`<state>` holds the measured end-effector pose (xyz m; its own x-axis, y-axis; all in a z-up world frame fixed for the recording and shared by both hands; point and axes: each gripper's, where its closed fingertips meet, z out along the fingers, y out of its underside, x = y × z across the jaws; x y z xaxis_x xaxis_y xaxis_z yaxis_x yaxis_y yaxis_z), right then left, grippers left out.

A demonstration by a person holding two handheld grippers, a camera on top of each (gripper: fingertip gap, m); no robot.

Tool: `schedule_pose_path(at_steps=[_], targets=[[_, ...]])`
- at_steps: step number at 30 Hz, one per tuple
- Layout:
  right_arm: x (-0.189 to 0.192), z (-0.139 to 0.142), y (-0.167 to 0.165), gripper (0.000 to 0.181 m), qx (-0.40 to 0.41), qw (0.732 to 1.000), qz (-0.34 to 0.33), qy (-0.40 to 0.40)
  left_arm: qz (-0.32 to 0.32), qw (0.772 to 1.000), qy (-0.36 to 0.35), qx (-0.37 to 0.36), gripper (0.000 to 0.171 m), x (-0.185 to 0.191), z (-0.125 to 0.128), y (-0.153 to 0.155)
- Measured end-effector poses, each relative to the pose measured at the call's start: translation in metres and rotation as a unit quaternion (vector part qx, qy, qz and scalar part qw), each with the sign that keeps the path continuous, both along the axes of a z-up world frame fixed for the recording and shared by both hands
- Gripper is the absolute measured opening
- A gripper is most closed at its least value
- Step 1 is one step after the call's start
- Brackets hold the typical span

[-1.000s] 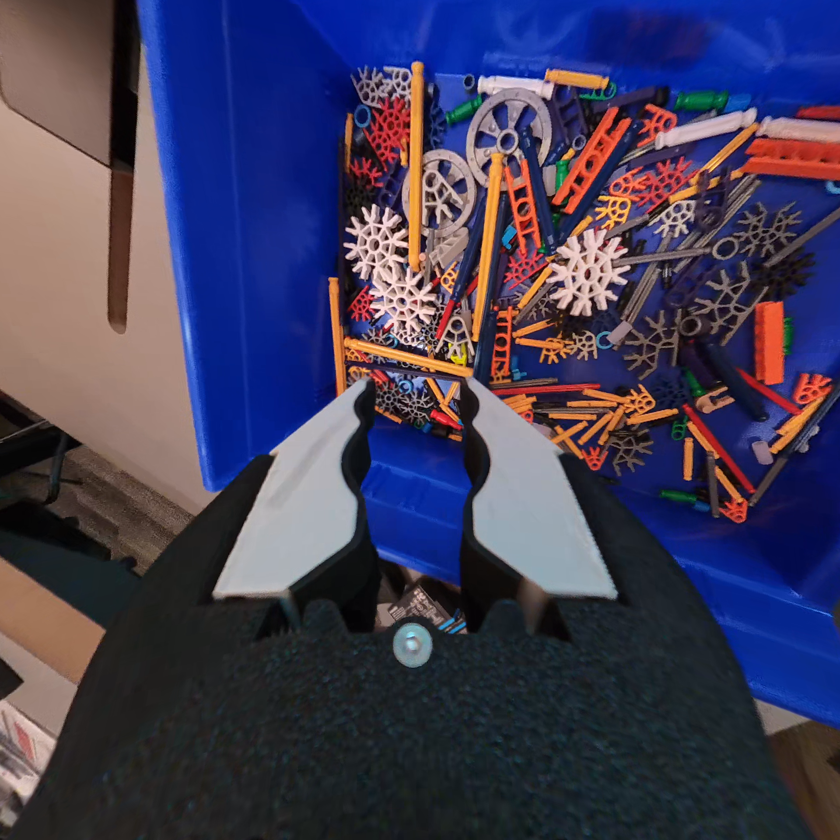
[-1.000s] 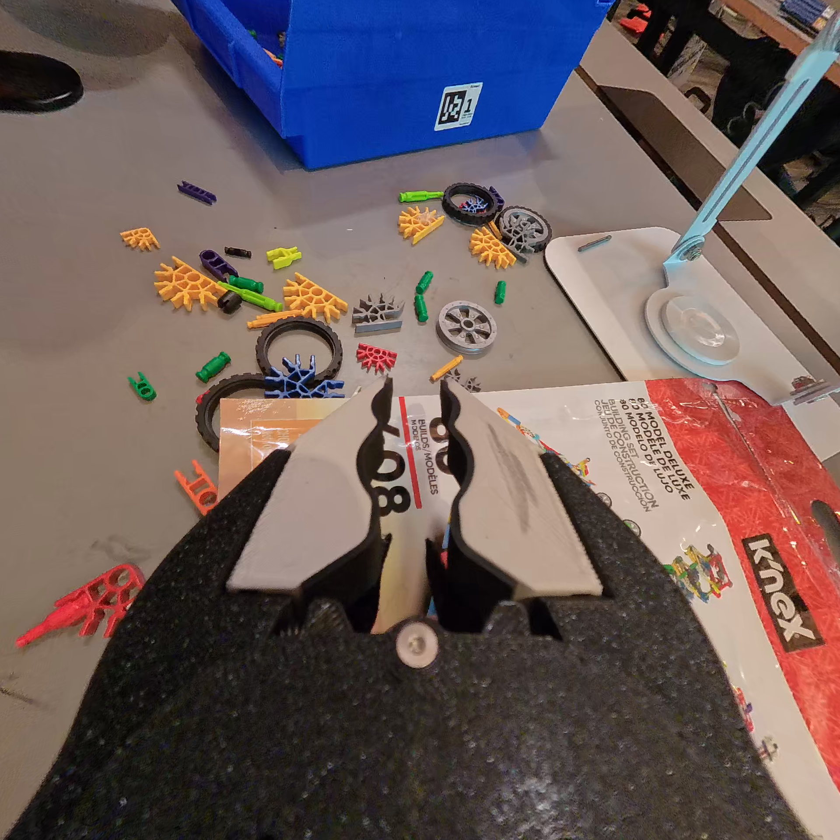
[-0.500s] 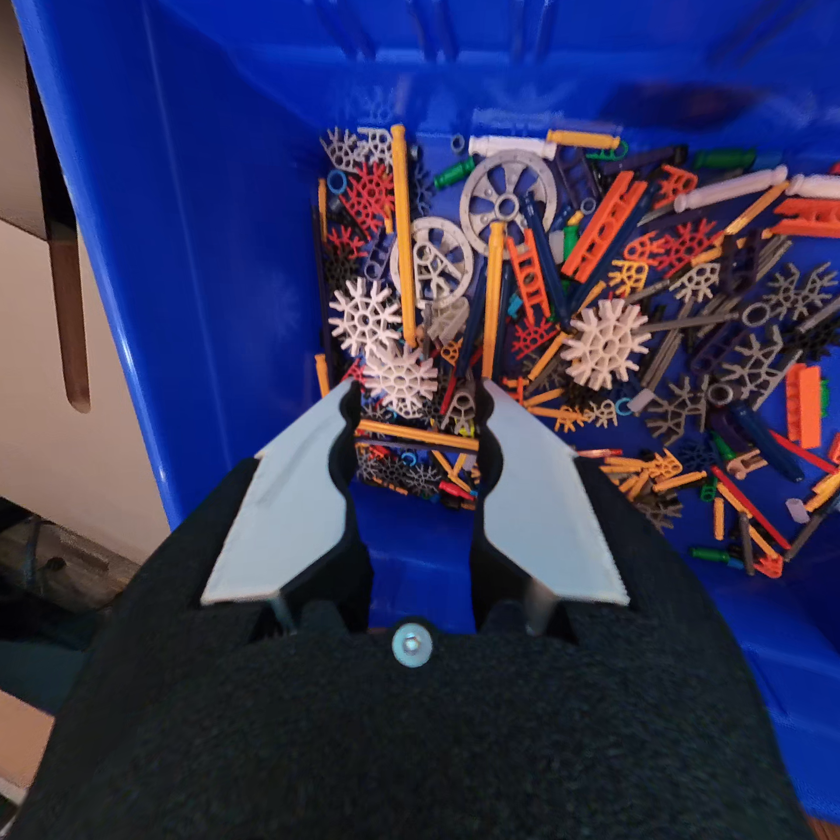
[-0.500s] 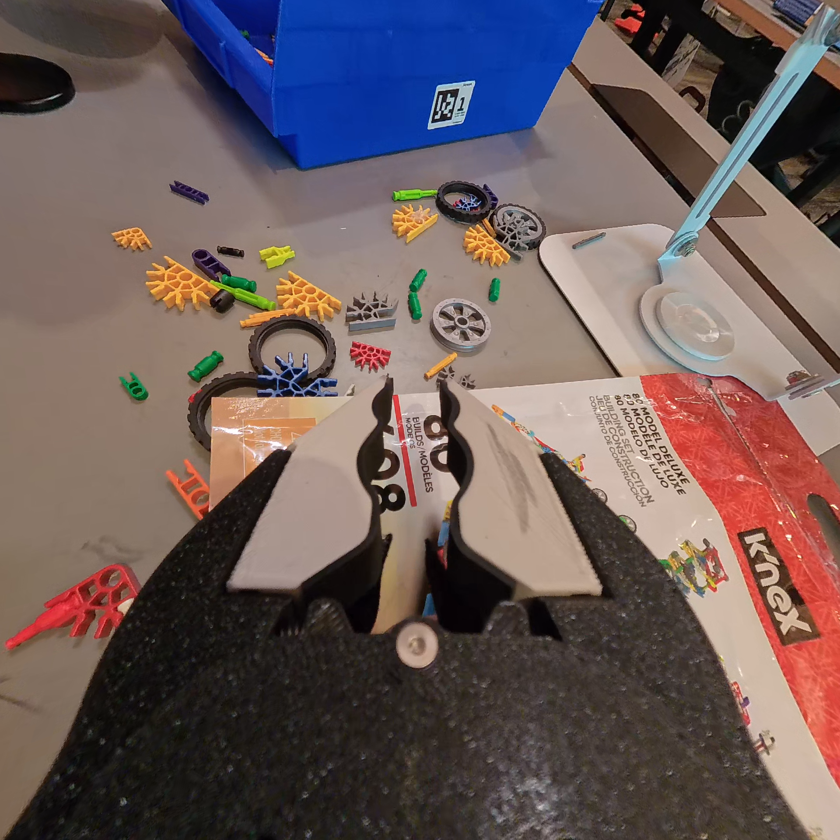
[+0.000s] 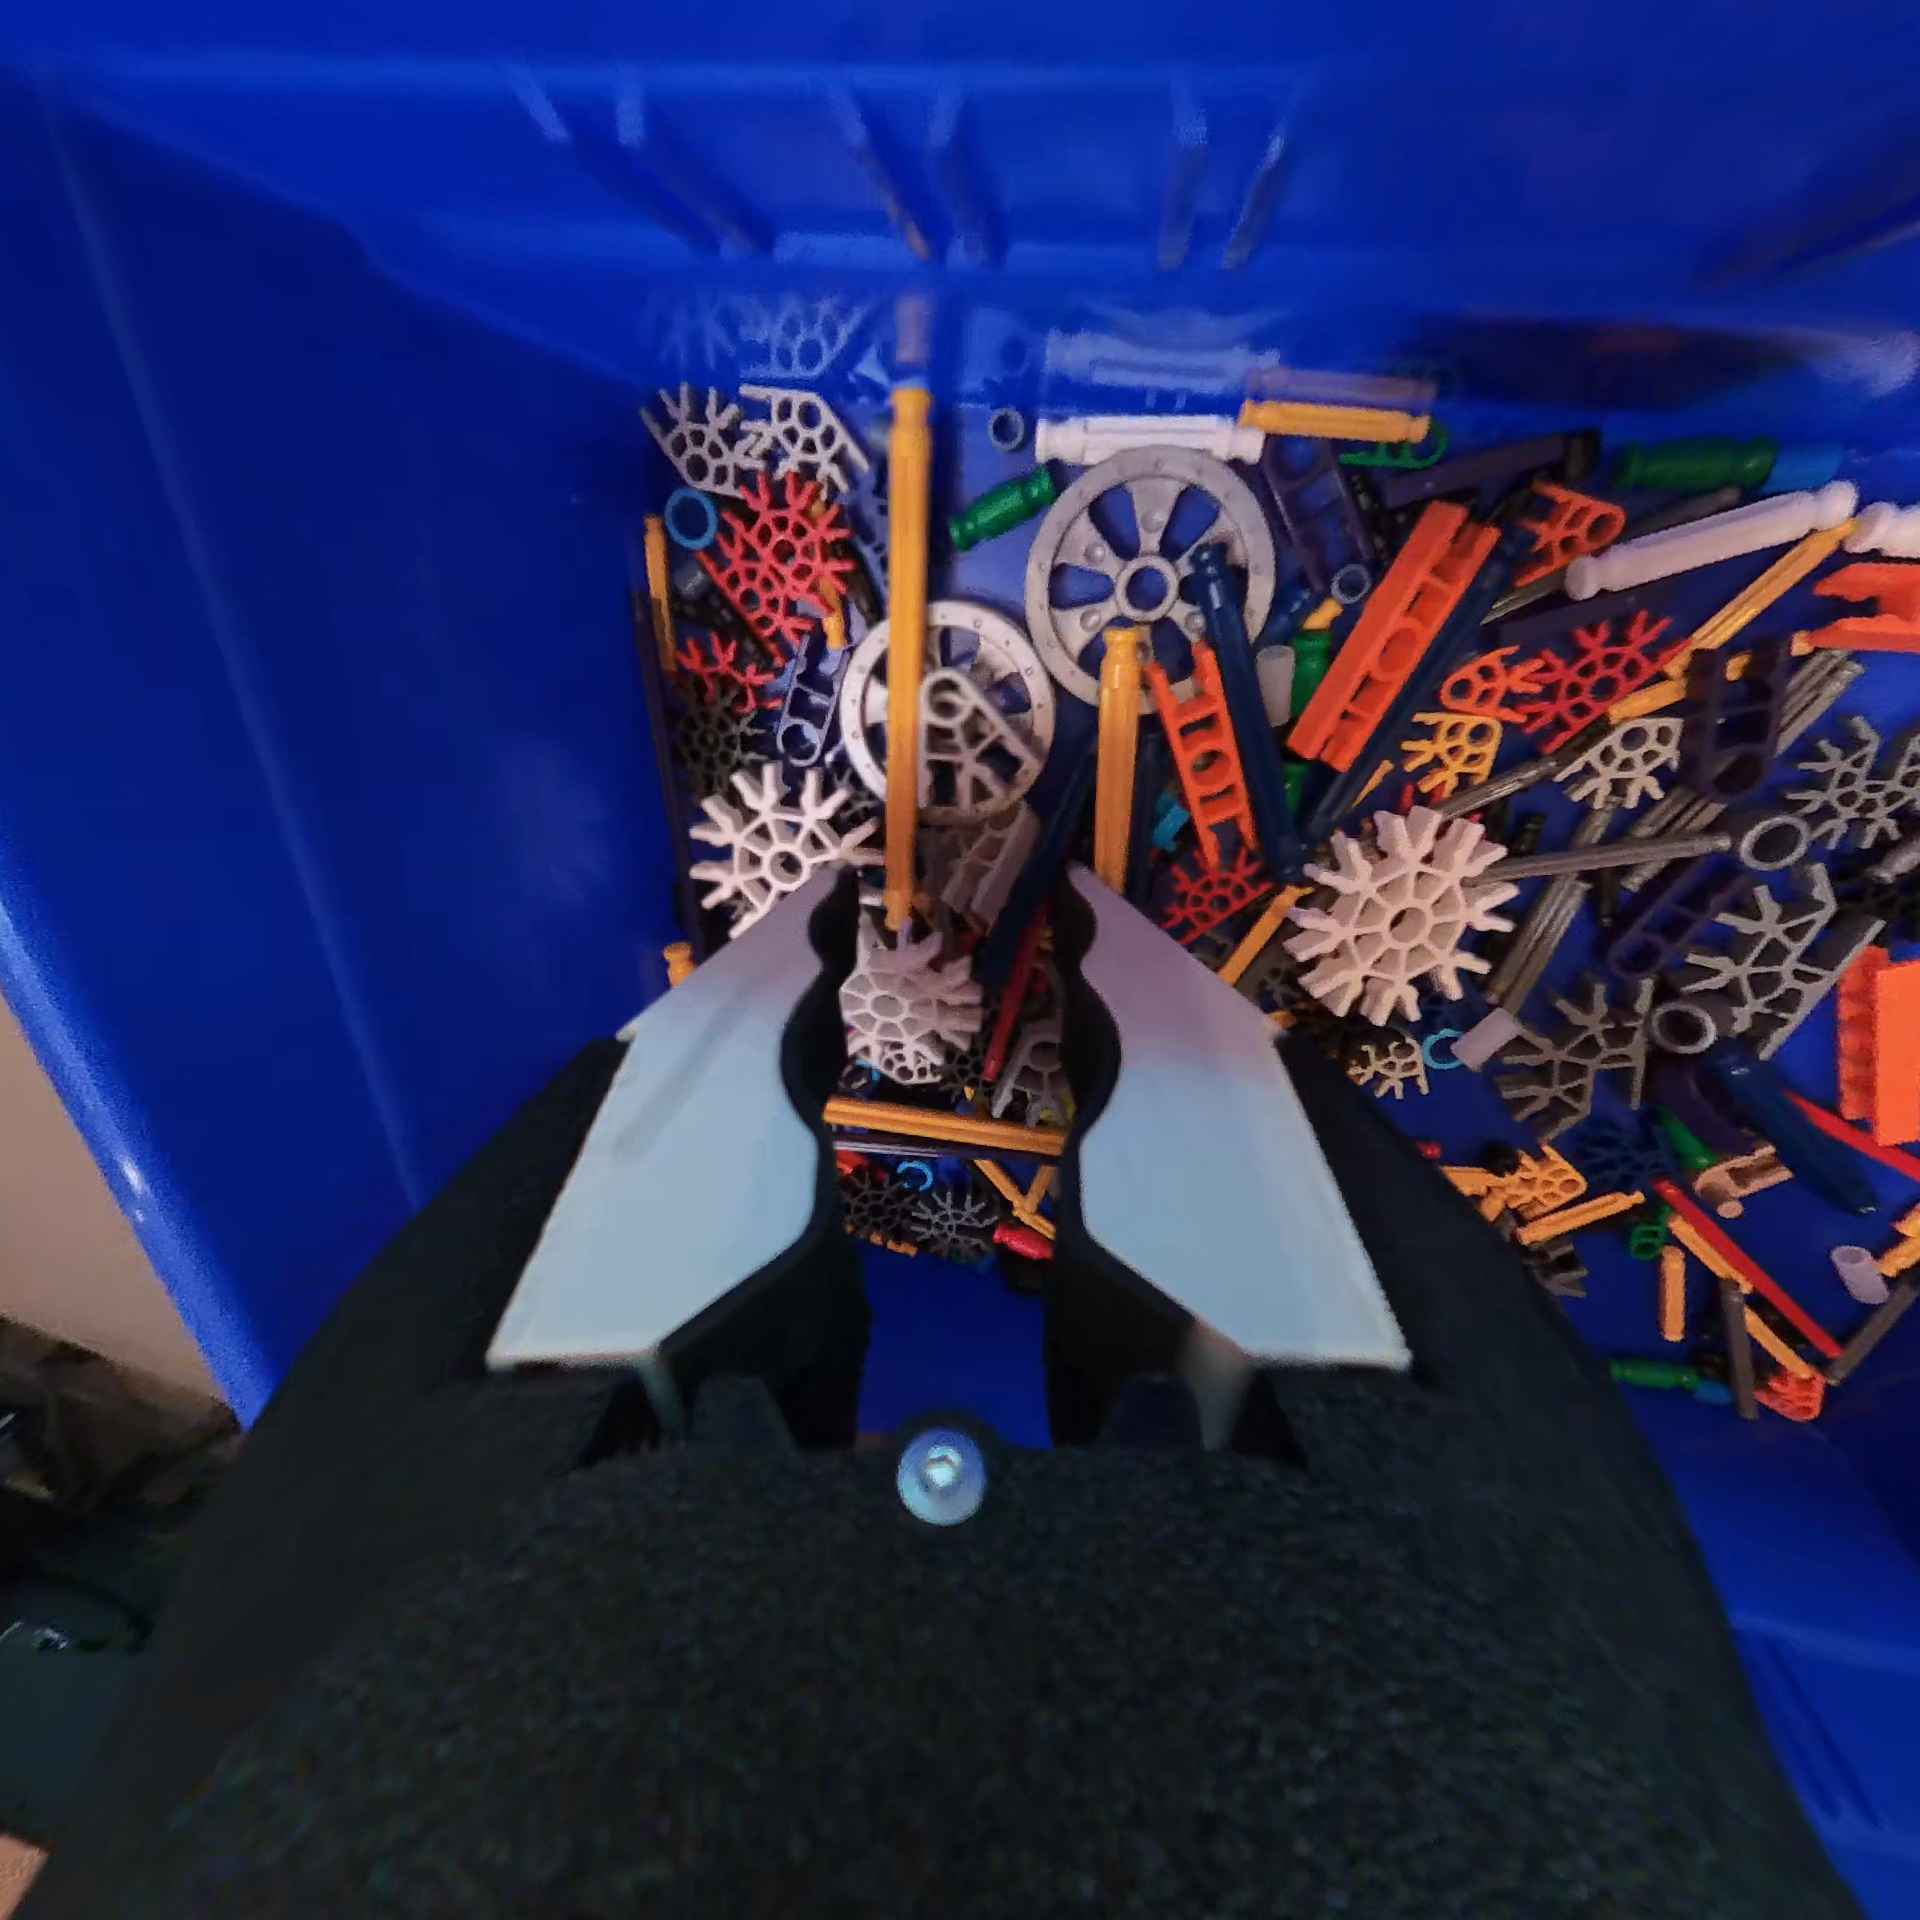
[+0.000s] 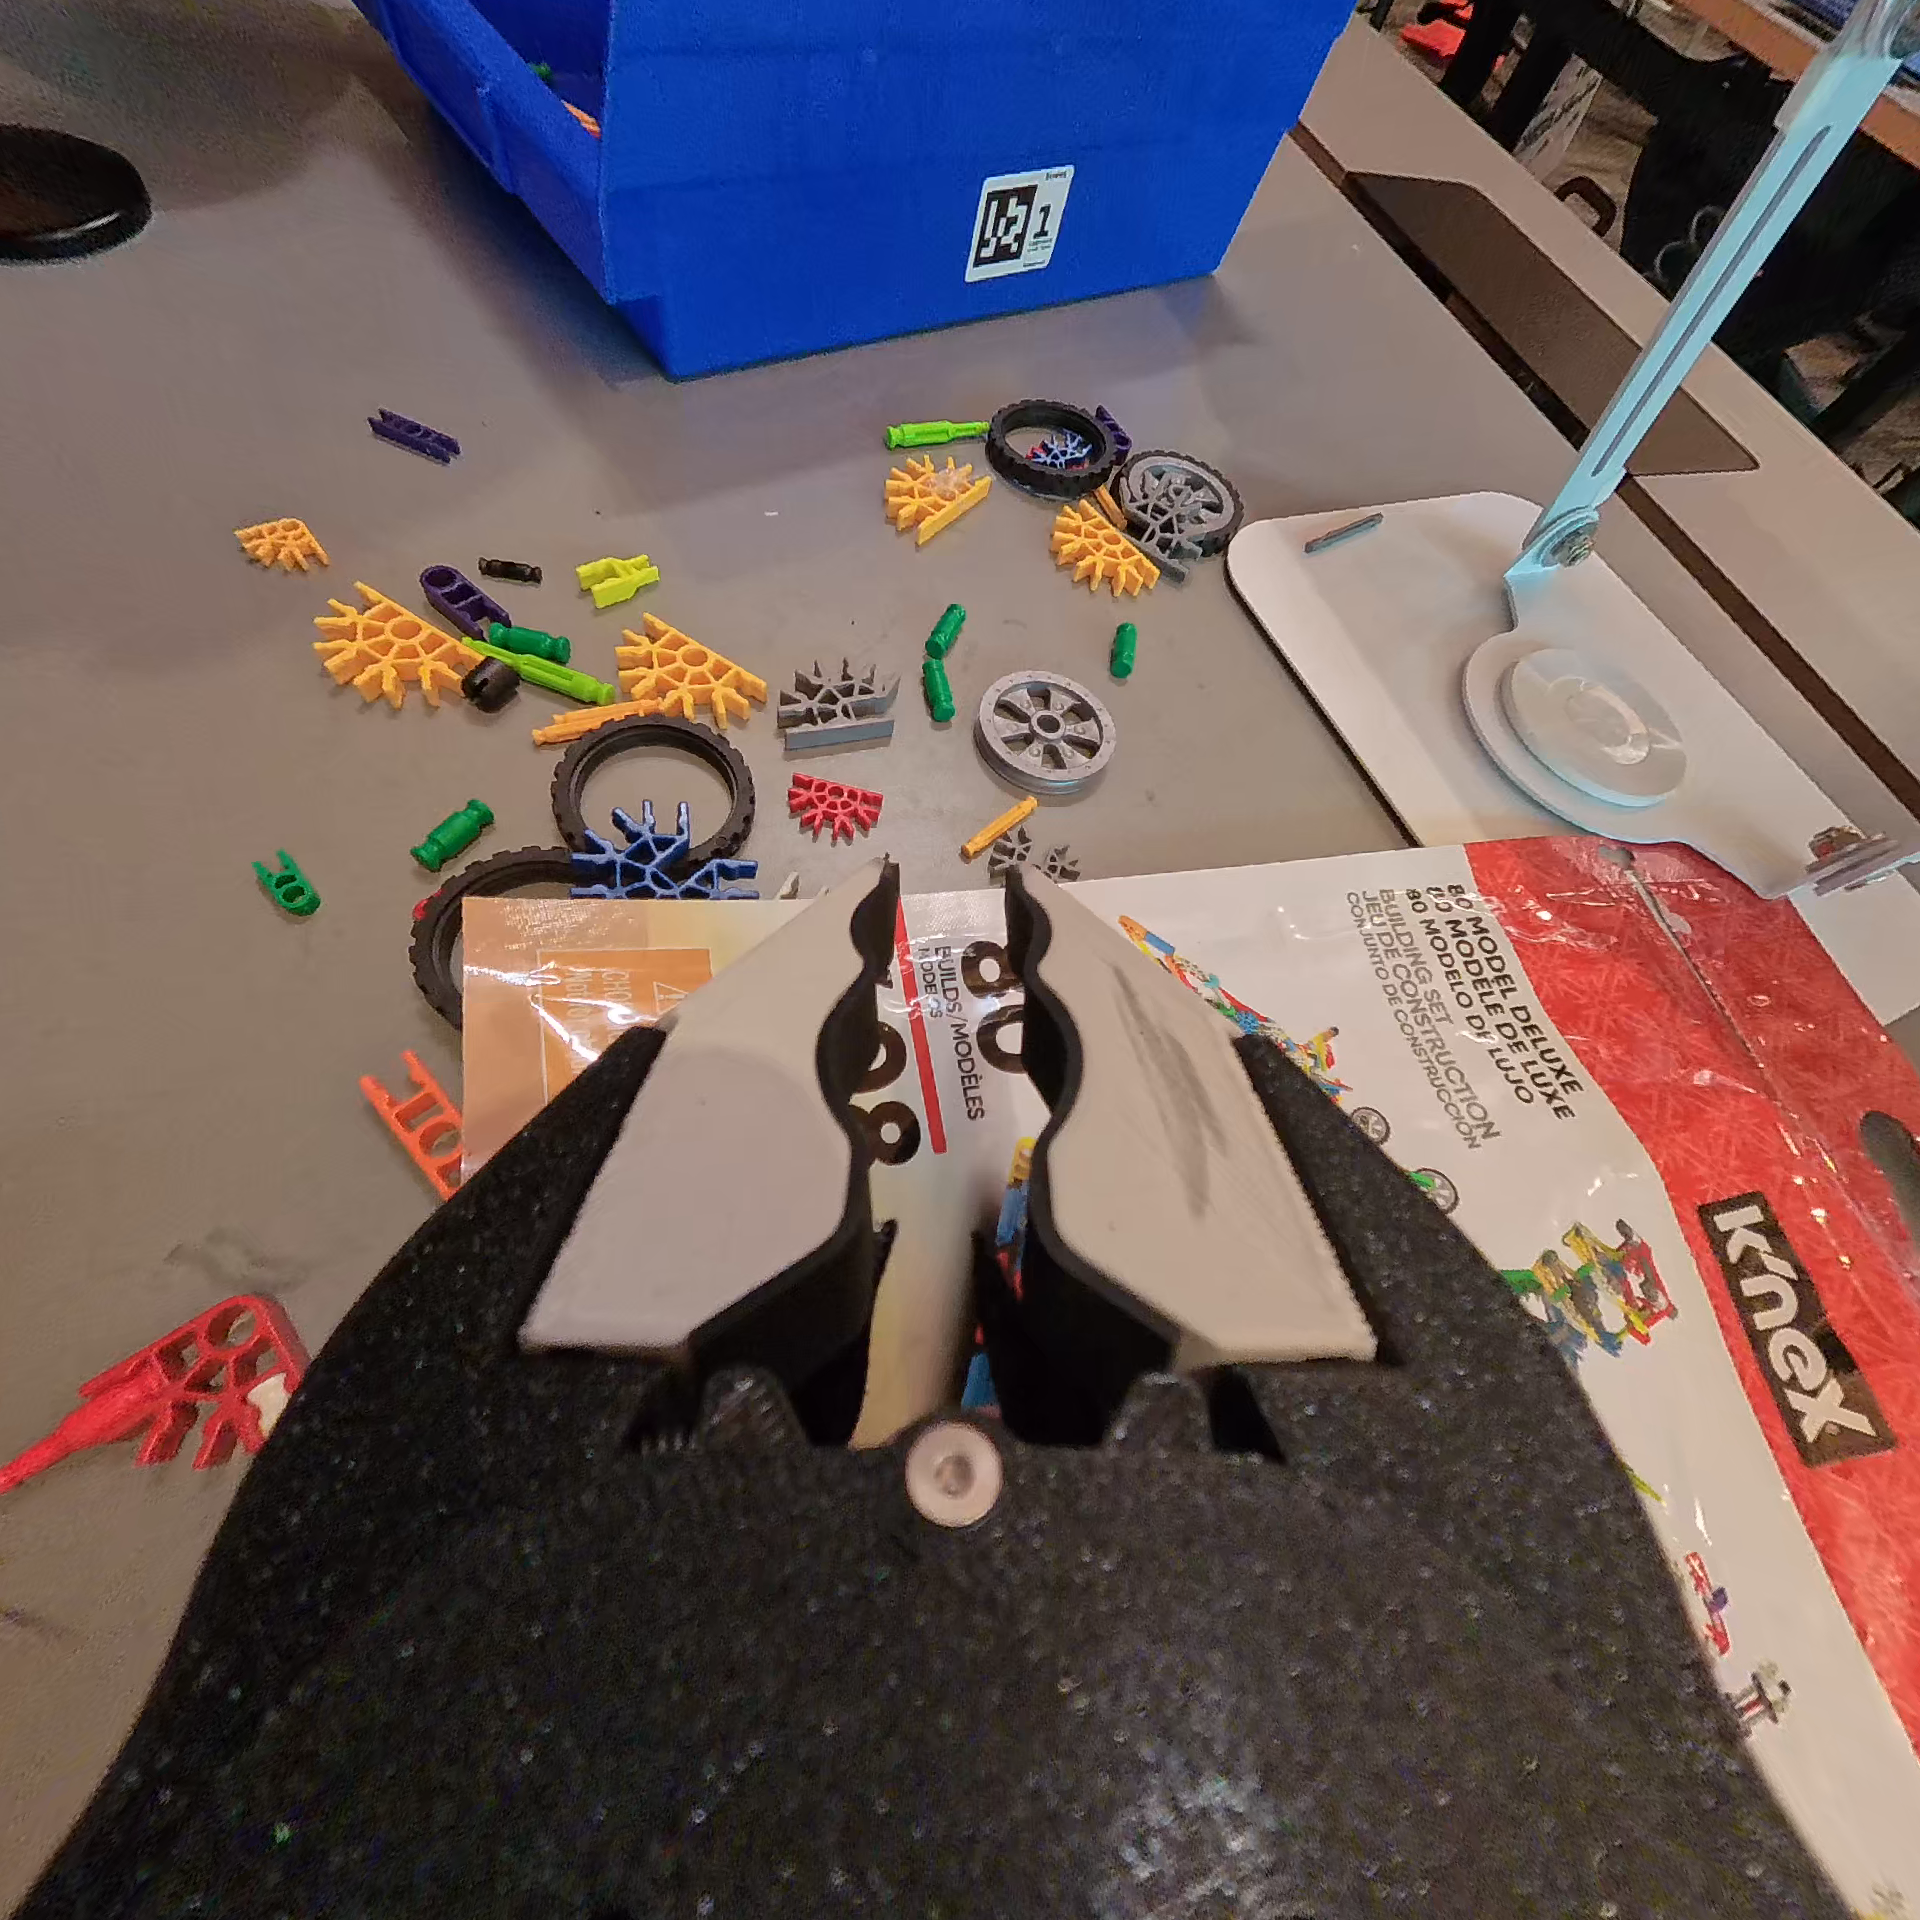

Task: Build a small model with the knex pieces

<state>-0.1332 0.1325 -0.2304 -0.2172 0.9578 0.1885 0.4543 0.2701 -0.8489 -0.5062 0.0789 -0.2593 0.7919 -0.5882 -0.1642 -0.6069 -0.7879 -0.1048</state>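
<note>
Over blue bin (image 5: 312, 623), I hold left gripper (image 5: 951, 914) jaws apart, empty, white snowflake connector (image 5: 909, 1003) between tips. Right gripper (image 6: 951, 883) slightly parted, empty, above printed bag (image 6: 1558, 1091); grey wheel (image 6: 1044, 732) at 12 o'clock.

Left gripper (image 5: 951, 914) inside the blue bin (image 5: 343, 623)

Its jaws stand apart above the heap of construction pieces (image 5: 1351, 831), a white snowflake connector (image 5: 909, 1008) between the fingertips (contact unclear); a yellow rod (image 5: 906, 665) runs ahead, a grey wheel (image 5: 1148, 577) farther ahead.
</note>
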Motion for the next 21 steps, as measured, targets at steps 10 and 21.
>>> schedule_pose_path(at_steps=[10,21], targets=[[0.000,-0.001,0.000,0.019,0.001,1.000,0.000,-0.002,0.008,0.998,0.036,-0.050,0.007,-0.009,0.003,-0.025],[0.000,-0.001,-0.001,0.019,0.003,1.000,0.002,-0.004,-0.012,0.989,-0.002,-0.147,0.008,0.006,0.016,-0.082]])
